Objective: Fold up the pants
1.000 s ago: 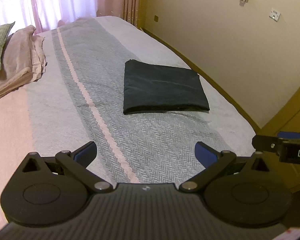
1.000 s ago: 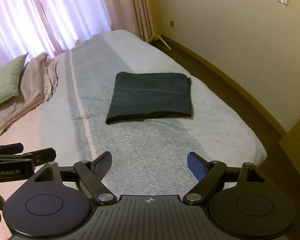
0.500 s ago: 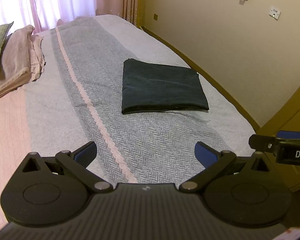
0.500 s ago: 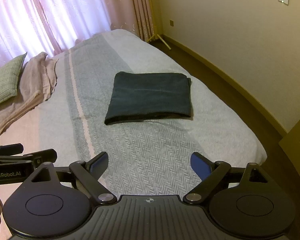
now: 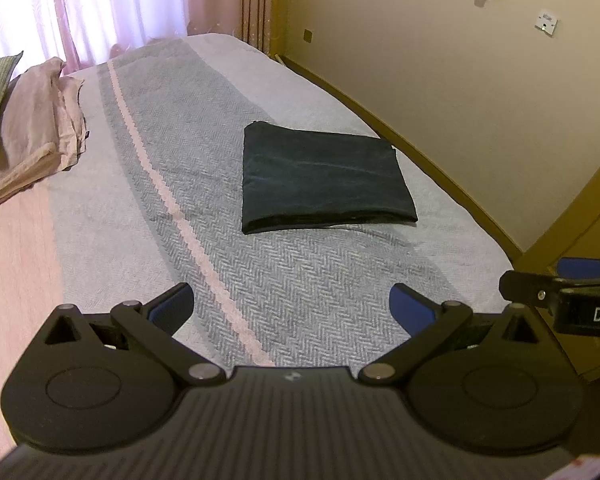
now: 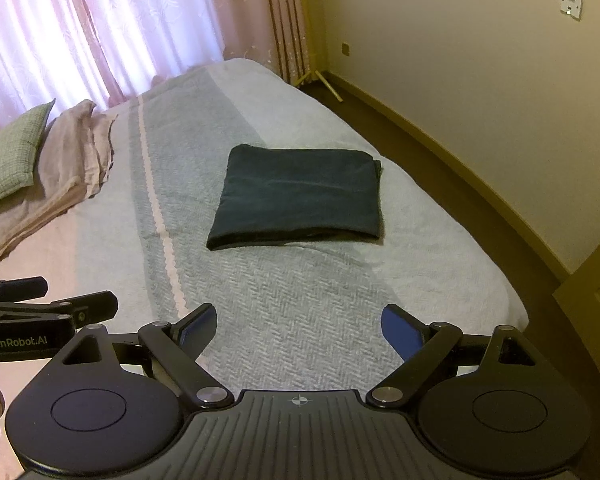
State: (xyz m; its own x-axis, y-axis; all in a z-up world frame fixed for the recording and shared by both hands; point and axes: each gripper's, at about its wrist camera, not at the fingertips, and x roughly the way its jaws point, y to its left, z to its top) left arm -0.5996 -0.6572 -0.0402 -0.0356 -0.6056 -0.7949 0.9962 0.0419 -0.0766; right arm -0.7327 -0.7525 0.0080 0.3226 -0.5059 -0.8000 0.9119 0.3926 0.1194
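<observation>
pants [image 5: 324, 178] lie folded flat on the bed [image 5: 300, 300], right of its pink stripe [image 5: 168, 204]. left gripper [image 5: 290, 304] and right gripper [image 6: 298, 326] spread wide, empty. fabric appears soft, limp, light; pinch stacked near-edge layers together.

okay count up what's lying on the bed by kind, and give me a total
Folded dark pants: 1
Green checked pillow: 1
Pink folded bedding: 1 pile
Total: 3 on the bed
</observation>
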